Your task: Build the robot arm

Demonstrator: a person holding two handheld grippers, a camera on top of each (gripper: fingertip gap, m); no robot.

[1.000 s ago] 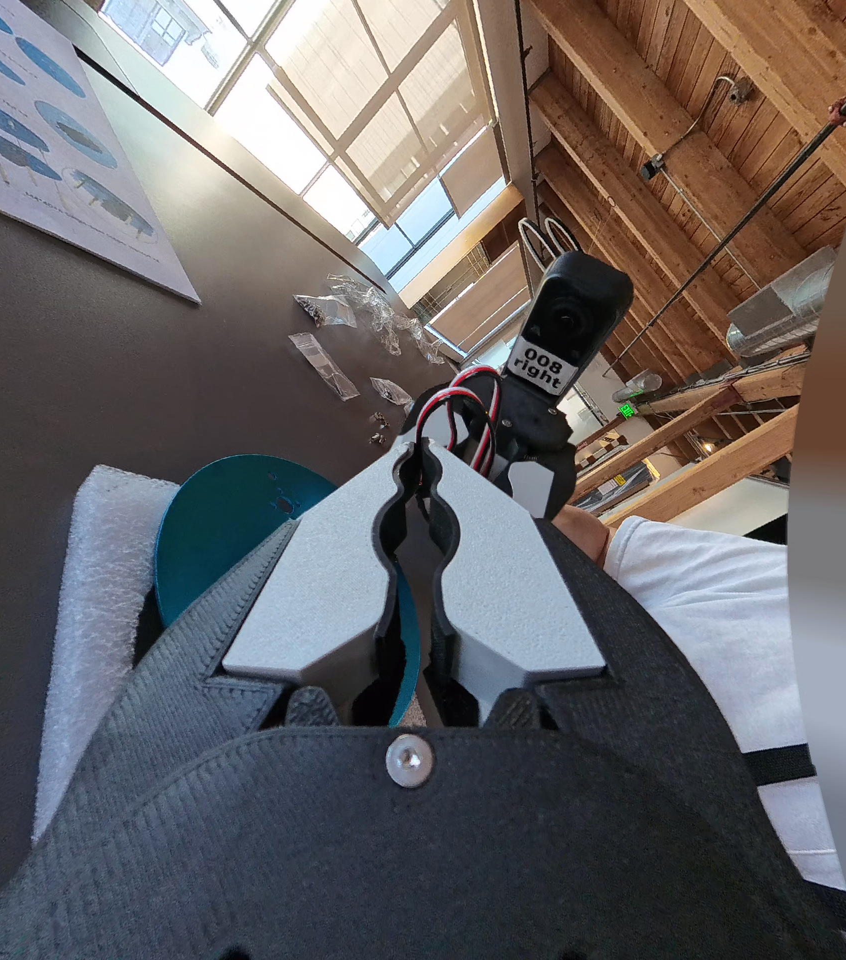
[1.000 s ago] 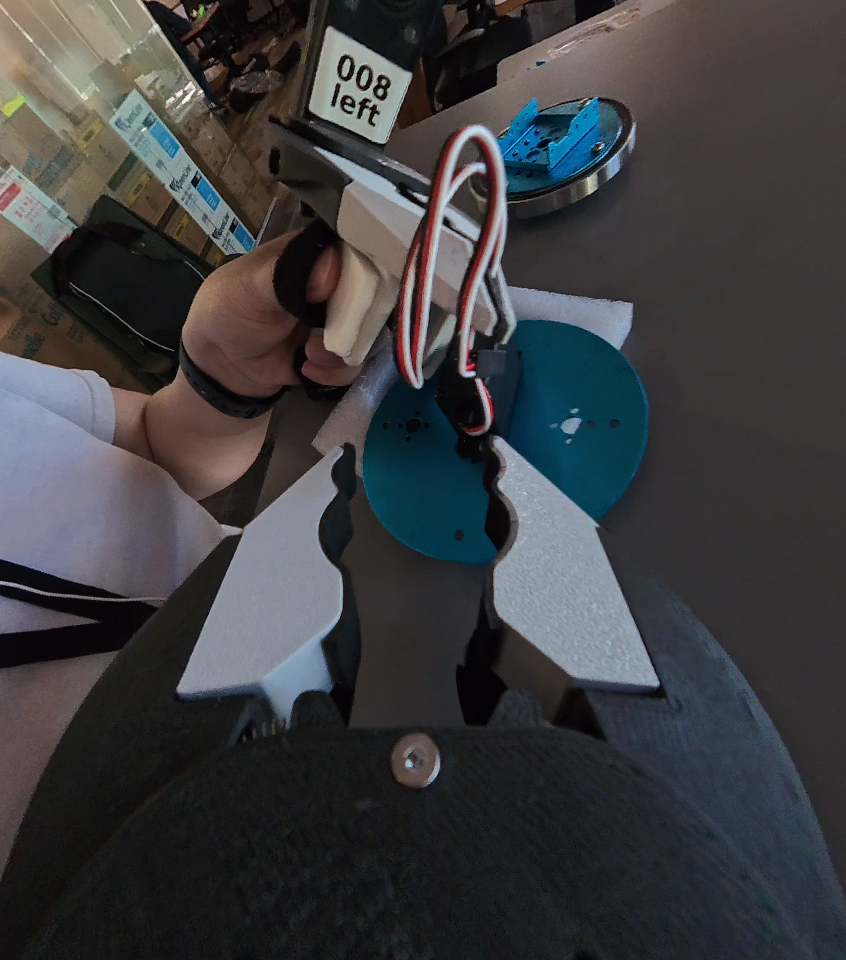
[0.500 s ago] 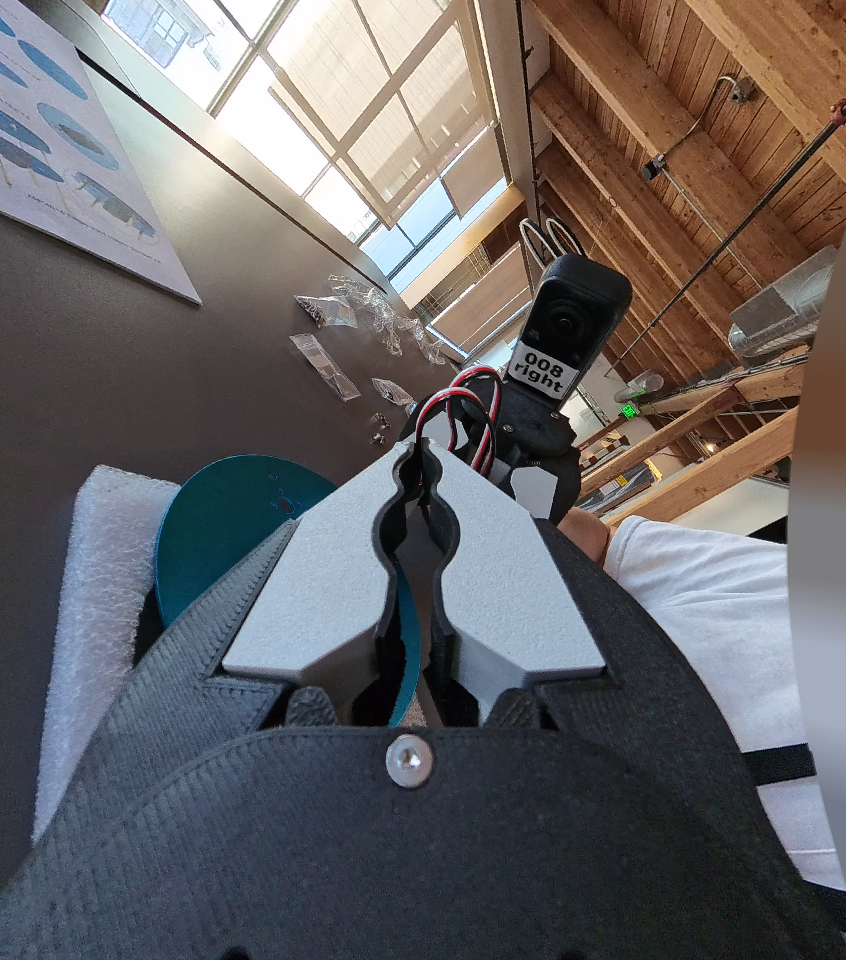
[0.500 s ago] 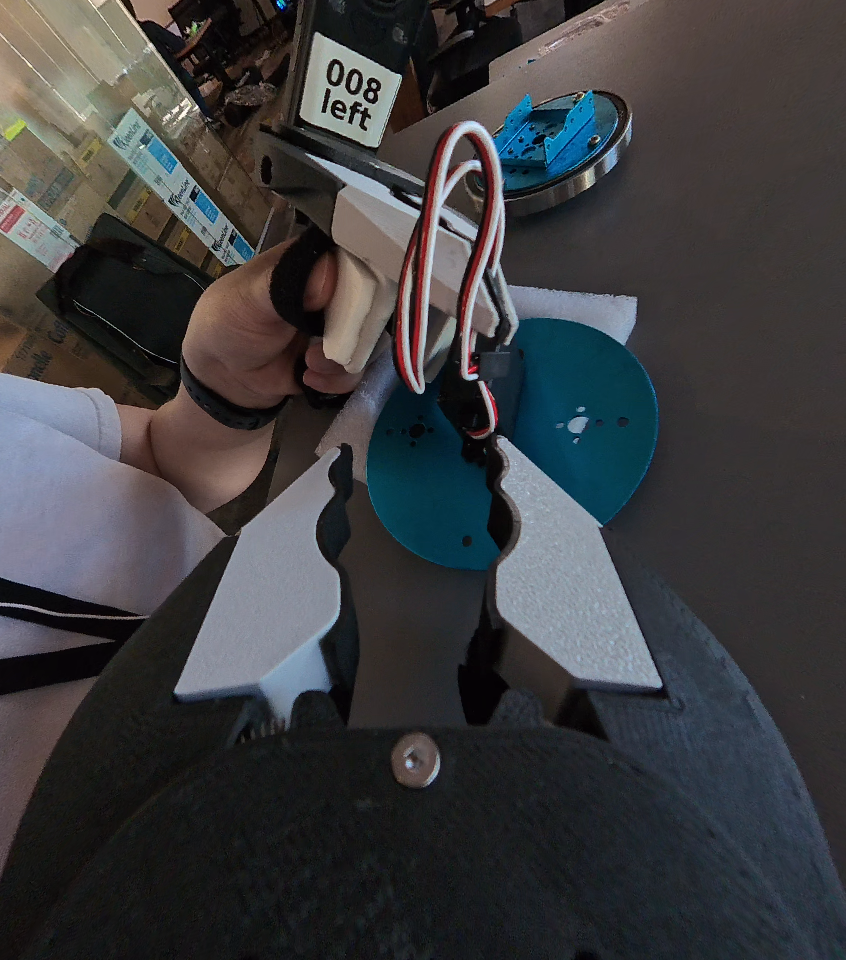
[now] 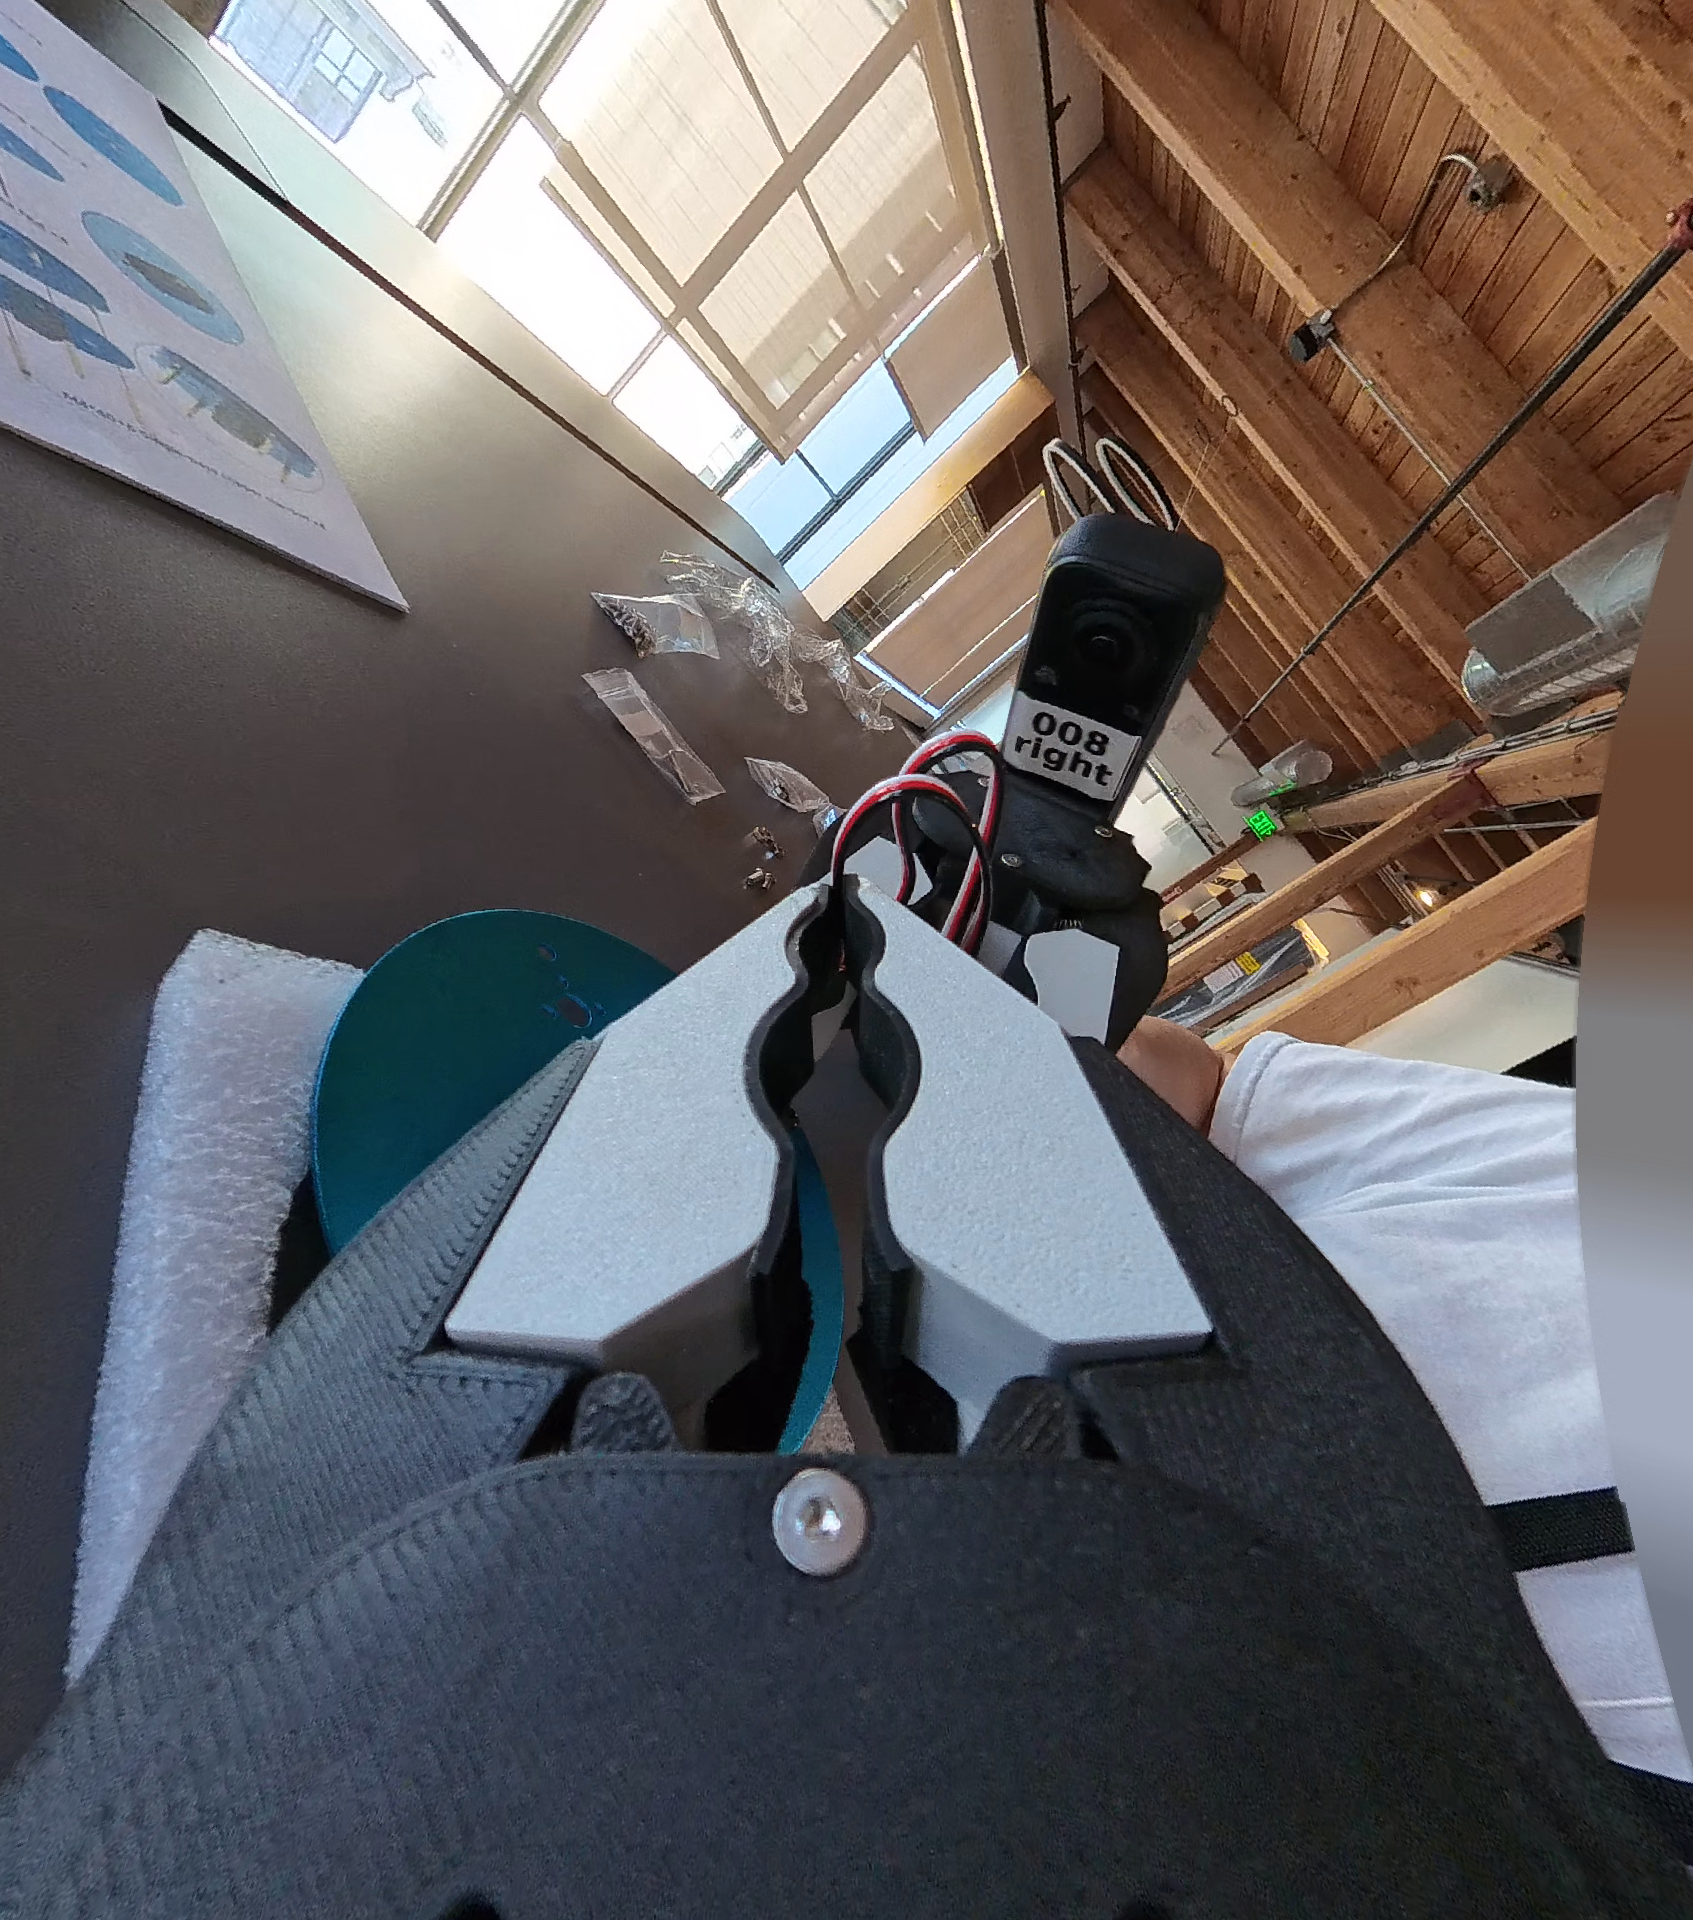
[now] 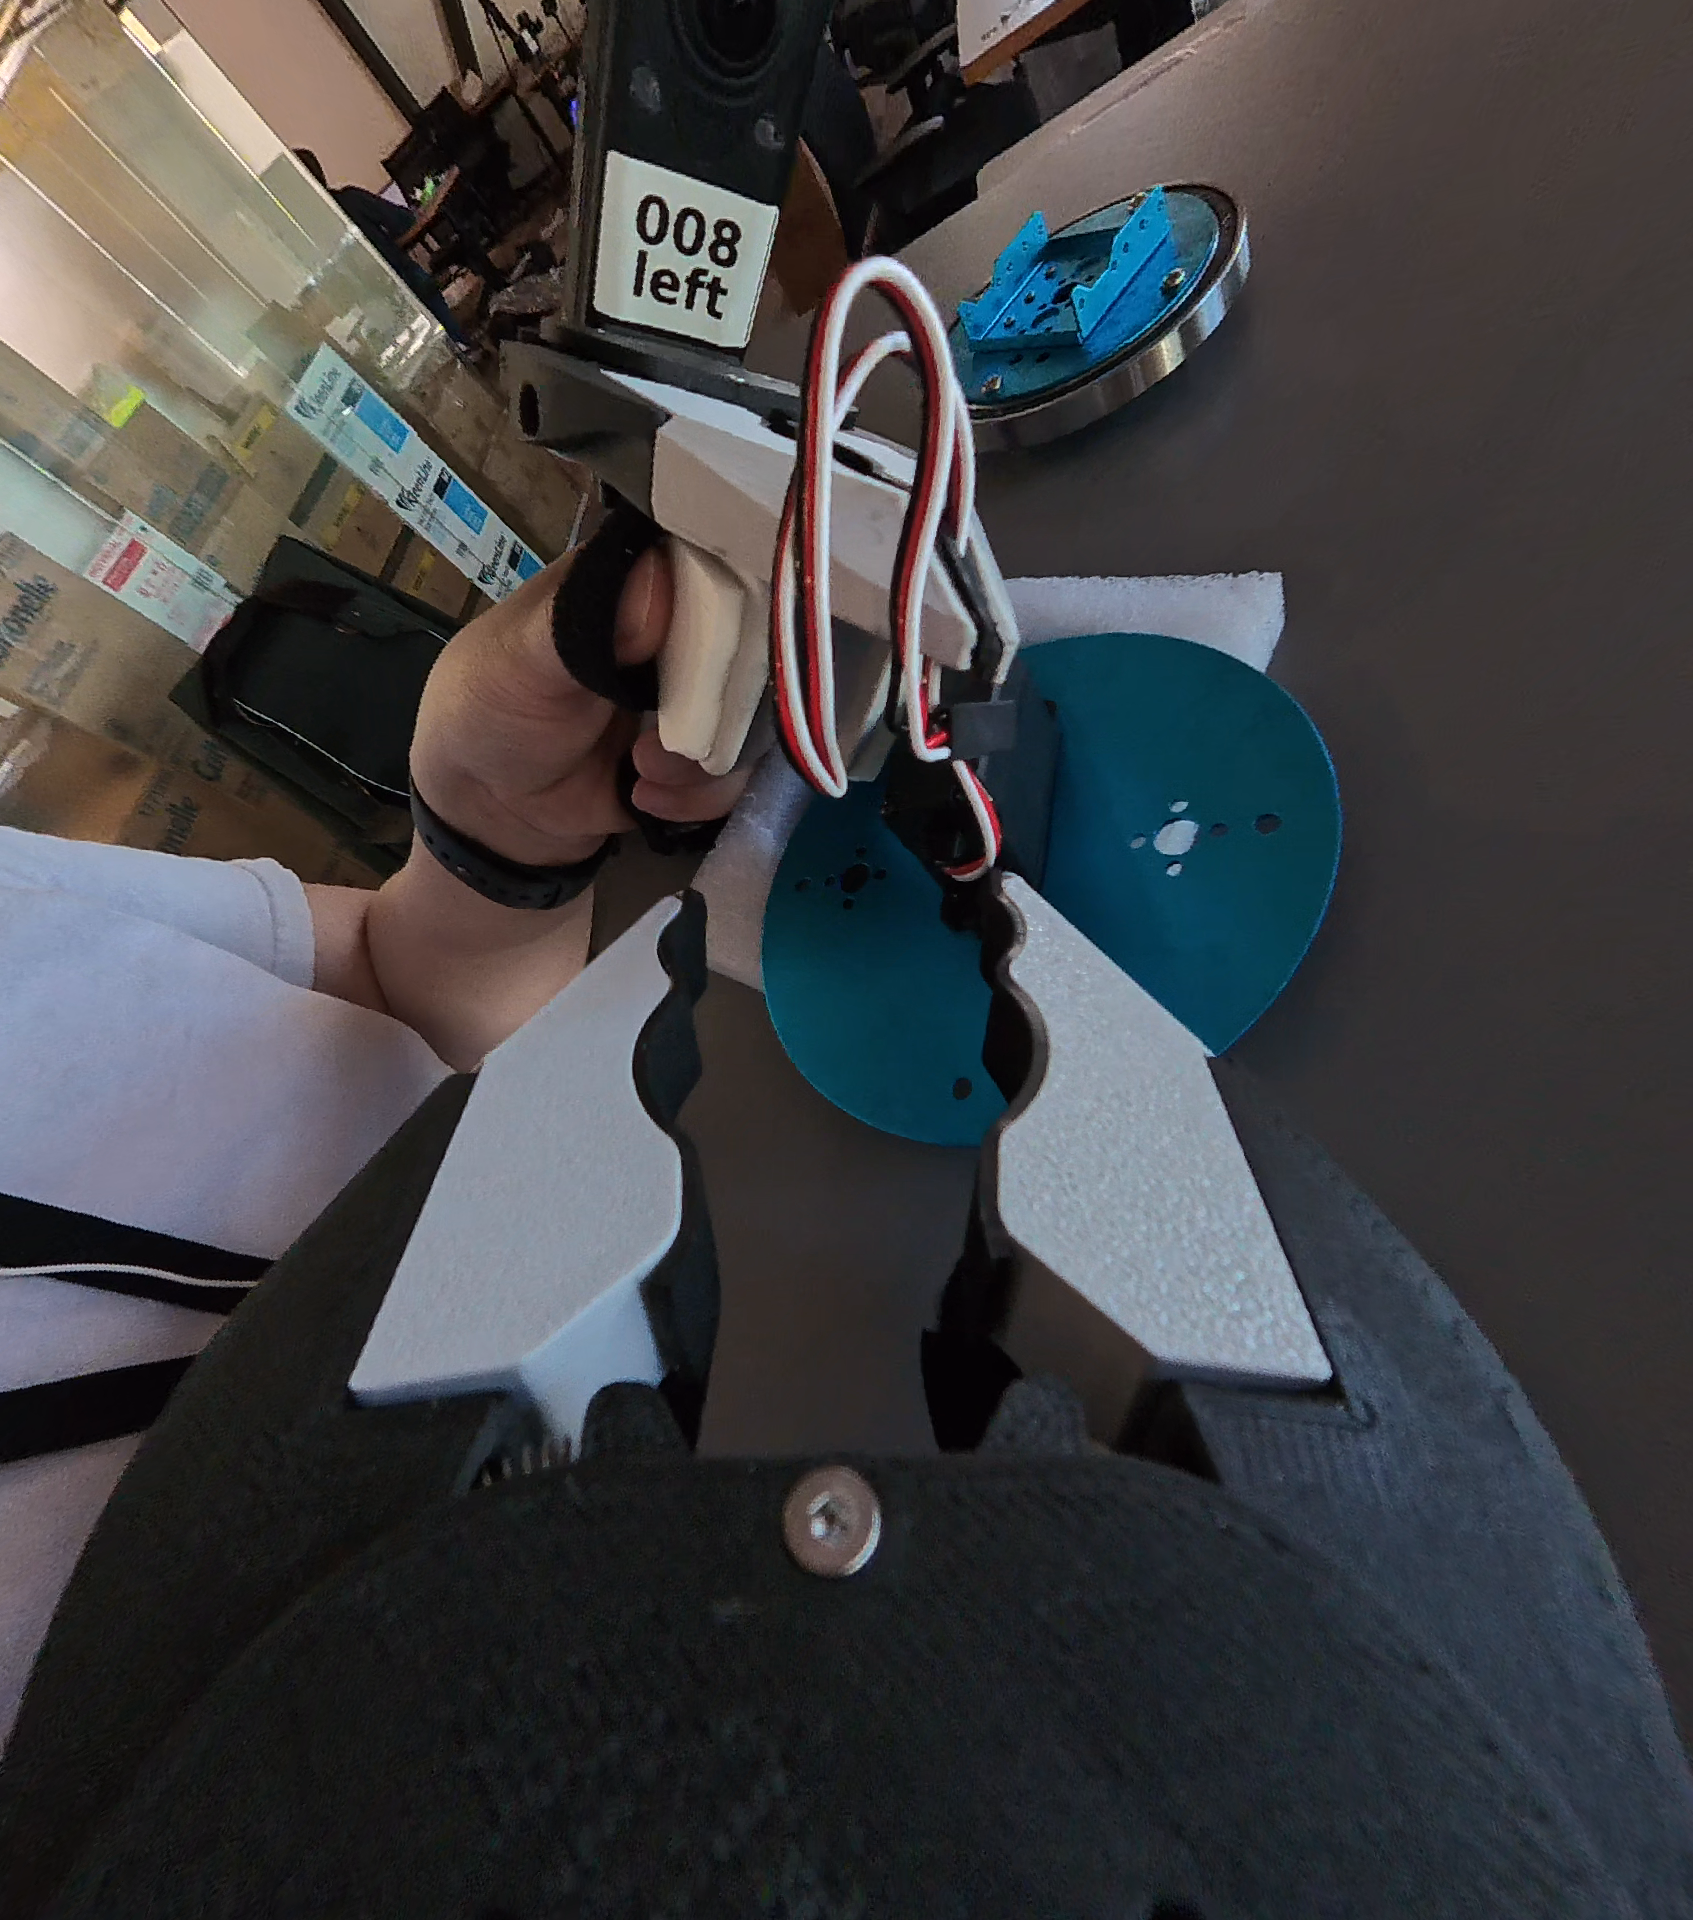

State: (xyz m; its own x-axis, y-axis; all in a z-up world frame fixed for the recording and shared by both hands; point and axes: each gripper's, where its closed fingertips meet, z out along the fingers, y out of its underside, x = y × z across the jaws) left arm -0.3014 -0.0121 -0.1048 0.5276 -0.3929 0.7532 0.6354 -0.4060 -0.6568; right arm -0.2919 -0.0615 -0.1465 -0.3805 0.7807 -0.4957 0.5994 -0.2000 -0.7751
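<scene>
My left gripper (image 5: 844,896) is shut on a small black servo (image 6: 1021,764), held just above a teal round plate (image 6: 1195,935). The servo's red, white and black wires (image 6: 863,499) loop up over the fingers. The plate (image 5: 468,1039) lies partly on a white foam sheet (image 5: 198,1143) on the dark table (image 6: 1548,727). My right gripper (image 6: 847,906) is open and empty, and its right fingertip (image 6: 1013,920) is just under the servo's lower end. It also shows in the left wrist view (image 5: 1039,945), facing the left gripper.
A round metal-rimmed dish (image 6: 1221,301) with blue brackets (image 6: 1070,291) stands farther back. A printed diagram sheet (image 5: 94,312), clear plastic bags (image 5: 655,727) and small screws (image 5: 764,852) lie on the table. A person's hand (image 6: 530,748) holds the left gripper. Cartons (image 6: 42,644) stand off the table's left side. Left tips to right tips: about 6 cm. From either gripper's tips it is about 20 cm to the round metal-rimmed dish (image 6: 1221,301).
The right gripper has edged slightly closer to the servo and stays open. The left gripper stays shut on the servo, almost still.
</scene>
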